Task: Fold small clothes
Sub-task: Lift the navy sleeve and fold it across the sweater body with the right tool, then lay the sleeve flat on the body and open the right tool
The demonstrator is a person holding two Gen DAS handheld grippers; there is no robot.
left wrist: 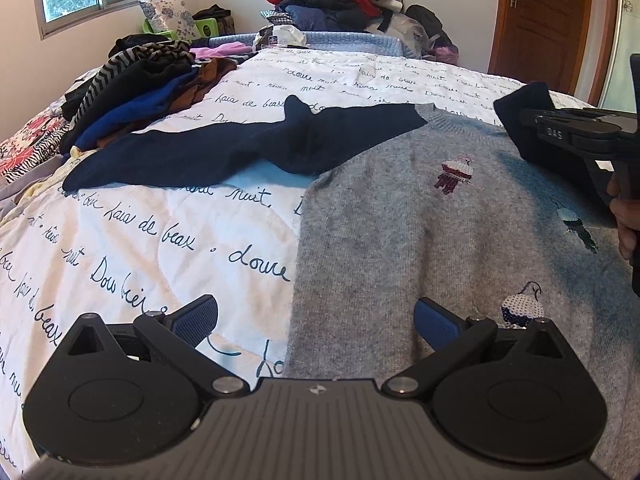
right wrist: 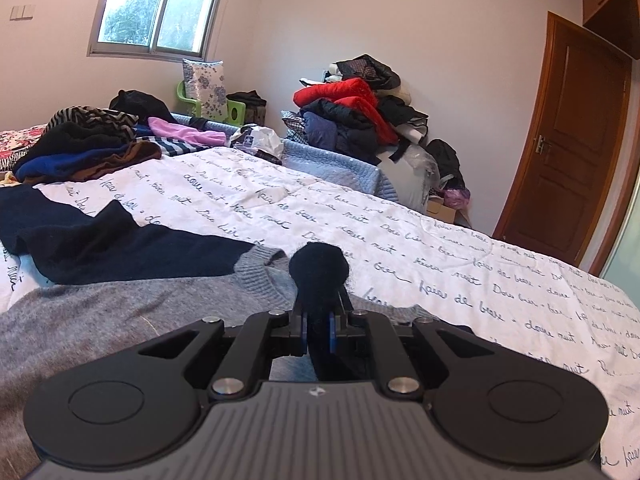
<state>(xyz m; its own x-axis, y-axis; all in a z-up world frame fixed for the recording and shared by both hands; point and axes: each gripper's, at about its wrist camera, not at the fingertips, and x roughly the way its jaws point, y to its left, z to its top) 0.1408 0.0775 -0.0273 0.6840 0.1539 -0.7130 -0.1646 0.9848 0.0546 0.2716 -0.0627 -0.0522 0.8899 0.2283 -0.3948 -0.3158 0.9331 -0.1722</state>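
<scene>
Sleeve-fold step. My right claw (right wrist: 318,330) is clamped on the navy sleeve (right wrist: 318,266) over the grey sweater (left wrist: 440,240) spread on the bed (left wrist: 160,232); left claw (left wrist: 316,320) gapes, empty, at the near hem. Next — lay the sleeve across the chest, then let go.

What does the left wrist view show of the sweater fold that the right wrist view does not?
Only the left wrist view: the sweater's embroidered birds, the open left gripper hovering over the grey body, and the right gripper from the side with a hand on its handle.
Only the right wrist view: the right gripper shut on the navy sleeve cuff, seen close up.
Both: the grey sweater on the script-printed quilt, its other navy sleeve spread flat, and the clothes heaps behind.
</scene>
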